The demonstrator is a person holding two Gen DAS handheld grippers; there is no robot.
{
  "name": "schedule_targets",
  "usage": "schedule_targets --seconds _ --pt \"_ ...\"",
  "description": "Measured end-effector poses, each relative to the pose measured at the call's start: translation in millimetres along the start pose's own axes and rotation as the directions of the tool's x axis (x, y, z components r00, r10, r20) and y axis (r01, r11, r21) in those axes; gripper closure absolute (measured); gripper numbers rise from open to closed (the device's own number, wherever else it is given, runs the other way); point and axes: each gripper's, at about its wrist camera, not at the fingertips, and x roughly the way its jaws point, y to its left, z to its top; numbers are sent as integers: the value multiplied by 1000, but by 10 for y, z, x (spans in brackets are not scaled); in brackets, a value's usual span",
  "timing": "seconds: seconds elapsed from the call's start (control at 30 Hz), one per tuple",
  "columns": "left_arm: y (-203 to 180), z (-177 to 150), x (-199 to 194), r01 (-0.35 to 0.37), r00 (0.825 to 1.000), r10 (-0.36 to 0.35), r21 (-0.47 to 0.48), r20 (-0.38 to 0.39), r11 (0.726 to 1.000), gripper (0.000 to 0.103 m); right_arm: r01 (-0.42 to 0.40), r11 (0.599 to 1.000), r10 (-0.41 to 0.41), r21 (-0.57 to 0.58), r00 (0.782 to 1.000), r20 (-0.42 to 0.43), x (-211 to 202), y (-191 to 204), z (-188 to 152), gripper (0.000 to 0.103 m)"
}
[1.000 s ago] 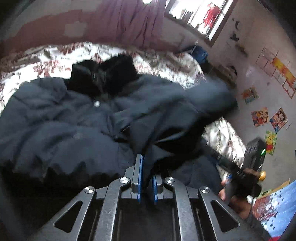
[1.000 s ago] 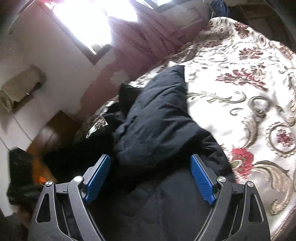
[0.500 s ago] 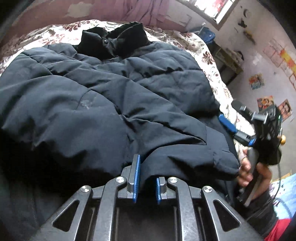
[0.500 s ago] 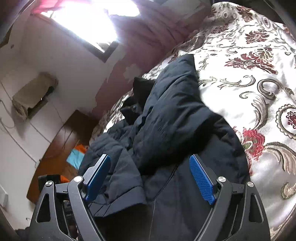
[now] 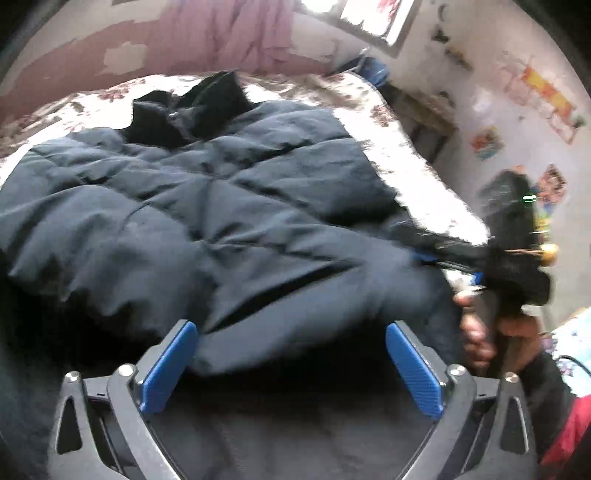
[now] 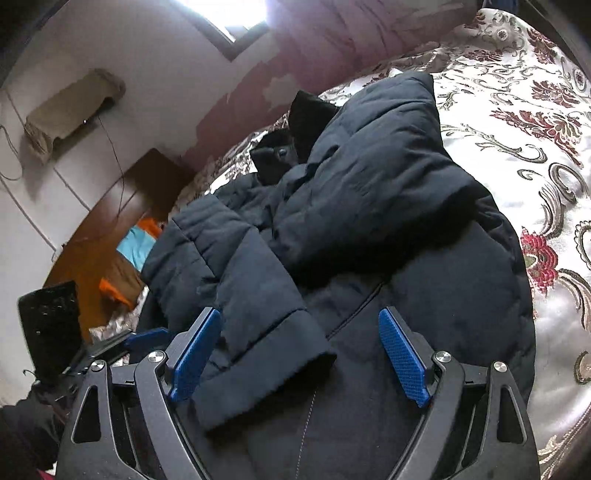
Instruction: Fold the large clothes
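Note:
A large dark navy puffer jacket (image 5: 229,206) lies spread on the bed, its black collar (image 5: 192,107) at the far end. Both sleeves lie folded across the body; one sleeve cuff (image 6: 266,354) lies over the front zipper. My left gripper (image 5: 291,358) is open, just above the jacket's near edge, holding nothing. My right gripper (image 6: 301,350) is open over the cuff and zipper, holding nothing. The right gripper also shows in the left wrist view (image 5: 450,258) at the jacket's right edge. The left gripper shows at the lower left of the right wrist view (image 6: 144,338).
The bed has a cream floral cover (image 6: 535,122). A pink curtain (image 5: 229,33) and window are behind the bed. A brown wooden cabinet (image 6: 122,206) stands left of the bed. Posters (image 5: 487,142) hang on the right wall.
My left gripper let go of the jacket sleeve and opened wide. The sleeve now lies across the jacket's front. The right gripper stayed open and moved closer over the cuff.

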Motion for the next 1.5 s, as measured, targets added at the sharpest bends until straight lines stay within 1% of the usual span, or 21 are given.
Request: schedule_targets --seconds 0.13,0.27,0.37,0.43,0.47,0.5,0.57,0.63,0.7,0.73,0.87,0.9,0.97,1.07,1.13,1.2,1.23,1.3,1.33,1.47,1.5 --pt "-74 -40 -108 -25 1000 25 17 15 1000 0 61 995 -63 -75 998 -27 23 104 -49 19" --pt "58 -71 -291 -61 997 64 -53 50 997 0 151 976 -157 -157 987 -29 77 241 -101 20" --pt "266 -70 -430 -164 984 170 -125 45 979 0 150 971 -160 -188 986 -40 106 322 -126 57" --pt "455 -66 -518 -277 958 285 -170 25 946 0 178 962 -188 -209 982 -28 91 360 -134 64" --pt "537 -66 -560 -309 947 320 -191 25 932 0 179 959 -188 -220 982 -21 77 377 -128 84" --pt "636 -63 -601 -339 936 351 -217 18 915 0 180 959 -187 -218 982 -15 63 385 -114 94" --pt "864 -50 -706 -355 928 373 -281 11 892 0 168 960 -170 -223 985 10 5 408 -83 97" --pt "1005 -54 -795 -361 920 390 -329 24 872 0 217 932 -200 -291 976 87 -74 527 -22 98" --pt "1150 -46 -905 -376 905 423 -372 49 849 0 304 888 -249 -346 949 193 -168 667 81 98" --pt "1199 -31 -935 -384 898 436 -380 60 842 0 358 858 -276 -367 926 258 -223 733 154 98" --pt "1318 48 -944 -411 878 473 -383 78 827 0 562 751 -386 -346 800 460 -303 823 454 98" --pt "1356 76 -923 -416 875 478 -383 79 825 0 585 745 -410 -319 780 473 -282 791 527 98" --pt "1419 138 -862 -419 875 479 -382 74 824 0 595 765 -441 -248 764 471 -226 651 645 97" --pt "1492 224 -717 -429 875 481 -373 54 823 0 600 783 -500 -165 764 407 -67 448 734 88" --pt "1514 294 -621 -433 876 480 -361 51 826 0 579 802 -488 -147 777 397 -60 419 727 78" --pt "1514 384 -516 -427 880 471 -343 54 837 0 531 830 -425 -169 800 423 -95 473 684 52" --pt "1512 448 -447 -421 884 464 -330 62 845 0 517 835 -398 -189 804 443 -121 528 661 48" --pt "1455 529 -343 -409 889 451 -308 79 859 1 501 830 -356 -246 815 458 -77 656 622 48" --pt "1427 578 -285 -406 890 447 -295 87 865 1 484 827 -334 -287 833 442 -13 713 602 48" --pt "1278 763 38 -405 897 433 -225 92 886 1 454 818 -347 -352 879 326 329 696 538 48" --pt "1247 792 129 -407 899 430 -207 81 890 1 458 816 -361 -351 880 310 379 660 530 48"
